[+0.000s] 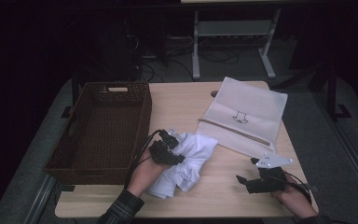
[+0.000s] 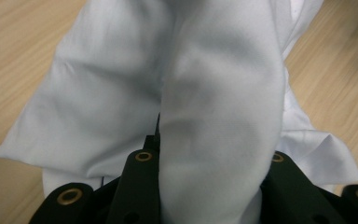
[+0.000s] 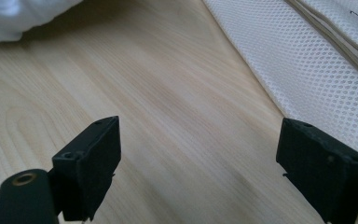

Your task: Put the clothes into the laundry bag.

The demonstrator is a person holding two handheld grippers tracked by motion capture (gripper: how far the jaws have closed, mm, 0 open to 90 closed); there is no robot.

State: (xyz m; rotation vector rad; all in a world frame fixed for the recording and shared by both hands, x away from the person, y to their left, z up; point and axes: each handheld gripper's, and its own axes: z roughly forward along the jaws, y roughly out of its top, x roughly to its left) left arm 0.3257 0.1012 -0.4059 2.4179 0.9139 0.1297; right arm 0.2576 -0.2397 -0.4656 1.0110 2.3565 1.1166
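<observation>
Cloth (image 1: 189, 161) lay crumpled at the frame's lower centre, a thick fold of it clamped in the left gripper (image 1: 168, 150), just right of the basket (image 1: 103, 135), while the right gripper (image 1: 256, 179), jaws spread and empty, sat well apart at lower right.

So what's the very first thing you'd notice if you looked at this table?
The crumpled white cloth near the table's middle, bunched in the left tongs, which are closed on a fold of it. Next, the big dark woven basket on the left side, and the flat white mesh bag at the back right. The right tongs rest open near the front right corner, holding nothing.
</observation>
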